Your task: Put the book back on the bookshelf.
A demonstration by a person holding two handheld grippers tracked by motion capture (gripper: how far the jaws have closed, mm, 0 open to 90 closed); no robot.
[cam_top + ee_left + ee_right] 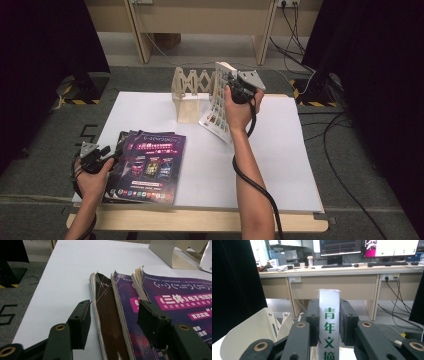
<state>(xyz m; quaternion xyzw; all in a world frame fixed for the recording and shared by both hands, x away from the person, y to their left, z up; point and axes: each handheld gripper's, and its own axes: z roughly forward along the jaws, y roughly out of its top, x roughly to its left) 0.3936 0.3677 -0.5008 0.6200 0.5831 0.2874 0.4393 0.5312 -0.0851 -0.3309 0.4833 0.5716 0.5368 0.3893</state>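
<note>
A magazine (216,102) with a white spine (329,322) bearing green characters hangs upright above the table's far middle. My right gripper (231,82) is shut on that spine, one pad on each side (329,307). Just left of it stands a pale wooden folding book rack (187,92), whose curved end (254,332) shows beside the jaws. A fanned stack of purple-covered magazines (152,165) lies flat at the near left. My left gripper (107,152) rests low at the stack's left edge, open, its jaws (113,315) straddling the edges of the lower magazines (110,322) without pressing them.
A white sheet (280,150) covers the wooden table, bare on its right half. A beige desk (337,285) with monitors stands beyond the table. Black curtains hang at both sides, and cables (340,150) trail over the grey floor at right.
</note>
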